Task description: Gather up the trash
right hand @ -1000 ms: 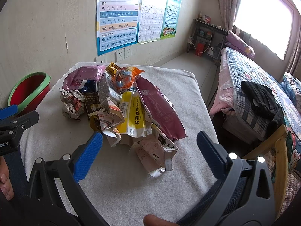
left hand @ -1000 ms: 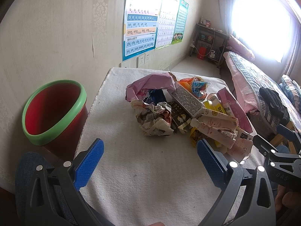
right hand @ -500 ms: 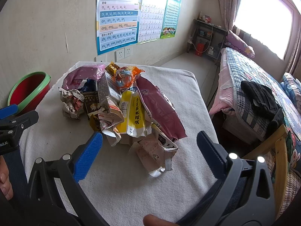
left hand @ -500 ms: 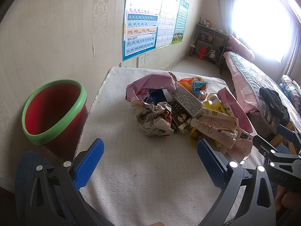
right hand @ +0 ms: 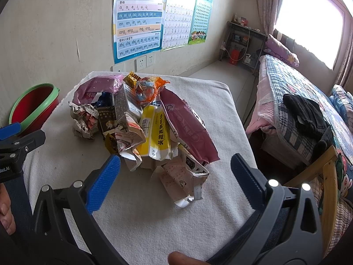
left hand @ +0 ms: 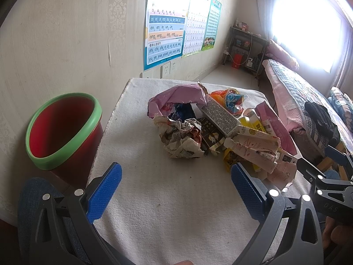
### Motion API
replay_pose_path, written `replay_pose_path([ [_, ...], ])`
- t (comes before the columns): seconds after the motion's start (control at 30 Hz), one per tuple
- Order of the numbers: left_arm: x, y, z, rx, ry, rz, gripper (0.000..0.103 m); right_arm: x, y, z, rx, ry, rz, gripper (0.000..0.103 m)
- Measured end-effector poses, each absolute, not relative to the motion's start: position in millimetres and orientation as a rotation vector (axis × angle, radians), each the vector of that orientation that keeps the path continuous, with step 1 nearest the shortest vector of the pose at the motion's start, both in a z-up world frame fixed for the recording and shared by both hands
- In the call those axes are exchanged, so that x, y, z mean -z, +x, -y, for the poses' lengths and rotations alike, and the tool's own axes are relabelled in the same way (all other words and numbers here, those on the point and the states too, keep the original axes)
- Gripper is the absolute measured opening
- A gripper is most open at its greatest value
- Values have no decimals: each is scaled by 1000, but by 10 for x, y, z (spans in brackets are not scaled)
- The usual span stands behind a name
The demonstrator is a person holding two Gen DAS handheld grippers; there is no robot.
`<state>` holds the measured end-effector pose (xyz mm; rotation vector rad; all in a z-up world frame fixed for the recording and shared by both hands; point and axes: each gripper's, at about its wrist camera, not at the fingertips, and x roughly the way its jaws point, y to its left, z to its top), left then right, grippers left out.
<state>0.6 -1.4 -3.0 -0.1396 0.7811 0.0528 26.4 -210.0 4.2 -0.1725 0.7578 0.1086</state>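
A heap of trash [left hand: 211,130] sits near the middle of a table [left hand: 167,209] covered in a pale, towel-like cloth. The heap mixes a crumpled ball of printed paper [left hand: 181,137] at its near left edge, a puffed pink foil bag [left hand: 176,97] behind it, a grey patterned box [left hand: 219,114], an orange and blue snack wrapper [left hand: 229,99] at the far side, yellow cartons [right hand: 154,132], a long maroon packet [right hand: 187,128] and a torn, flattened pale carton [right hand: 183,176] closest to the right side.

The left hand-held gripper [left hand: 174,190] hovers over bare cloth with its blue-padded fingers spread wide and nothing between them; the crumpled paper lies at about 12 o'clock from it. The right hand-held gripper [right hand: 174,178] is also spread wide and empty, with the torn carton just beyond its fingertips at 12 o'clock.

A red bin with a green rim [left hand: 61,130] stands off the table's left edge, at about 10 o'clock from the left hand-held gripper, open-topped and unobstructed. Alphabet posters [left hand: 165,28] hang on the wall behind. A bed with a plaid quilt [right hand: 297,101] lies at 2 o'clock under a bright window.
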Motion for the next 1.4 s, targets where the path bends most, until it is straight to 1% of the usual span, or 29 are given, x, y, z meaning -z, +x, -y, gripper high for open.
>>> replay_pose_path([
  [0.67, 65, 146, -2, -22, -169, -846, 95, -73, 400, 2111, -129, -171, -780, 99],
  [0.77, 40, 240, 8, -27, -160, -851, 95, -106, 478, 2148, -135, -164, -778, 99],
  [1.07, 68, 658, -25, -19, -192, -914, 95, -35, 777, 2211, -204, -102, -869, 99],
  [1.2, 150, 787, -70, -11, -205, -946, 95, -55, 827, 2061, -268, -107, -872, 99],
  [1.4, 347, 1001, -157, 10, -242, -1015, 94, 73, 990, 1823, -319, -112, -935, 98],
])
